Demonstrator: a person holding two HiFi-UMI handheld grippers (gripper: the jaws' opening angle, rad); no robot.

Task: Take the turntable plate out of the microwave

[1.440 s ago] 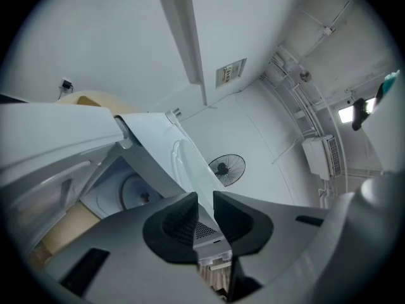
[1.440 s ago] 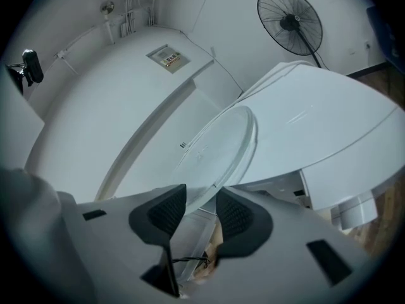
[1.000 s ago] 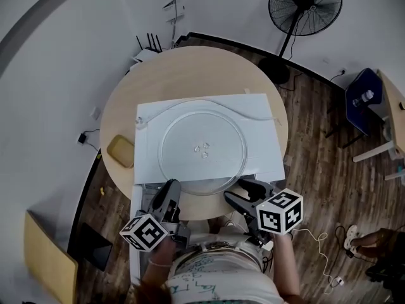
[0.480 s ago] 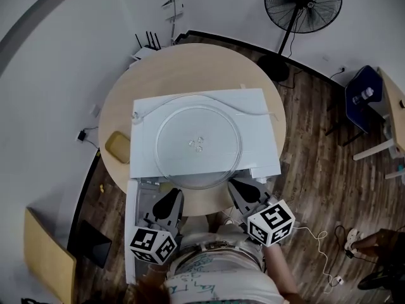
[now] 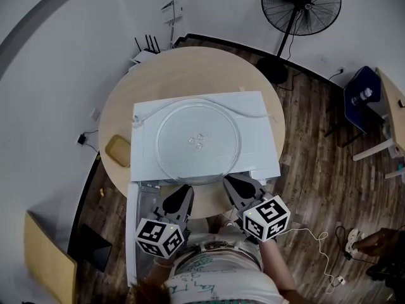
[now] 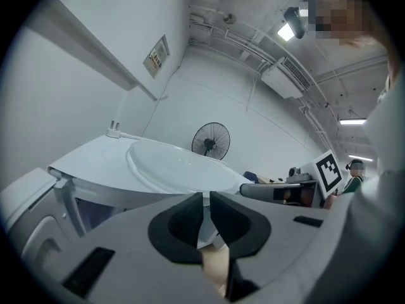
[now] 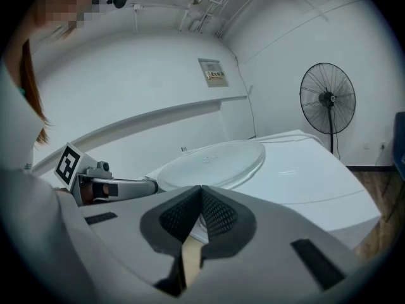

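The clear glass turntable plate (image 5: pixel 198 143) lies flat on top of the white microwave (image 5: pixel 256 116), its near rim overhanging the front edge. Both grippers hover just in front of that edge, touching nothing. My left gripper (image 5: pixel 182 192) points at the plate's near-left rim. Its jaws have just been closing and stand a narrow slit apart (image 6: pixel 205 198), with nothing between them. My right gripper (image 5: pixel 233 183) is at the near-right rim, shut with its pads together (image 7: pixel 201 192) and empty. The plate (image 6: pixel 177 166) (image 7: pixel 212 160) shows beyond both.
The microwave sits on a round wooden table (image 5: pixel 190 68), with a tan pad (image 5: pixel 118 151) to its left. A white cable (image 5: pixel 253 113) runs across the microwave top. The open door (image 5: pixel 131 233) hangs at front left. A standing fan (image 5: pixel 301 5) is behind.
The right gripper's jaws went from wide open to shut. The left gripper rolled and shifted right, closer to the microwave's front, its jaws narrowing. The plate has not moved.
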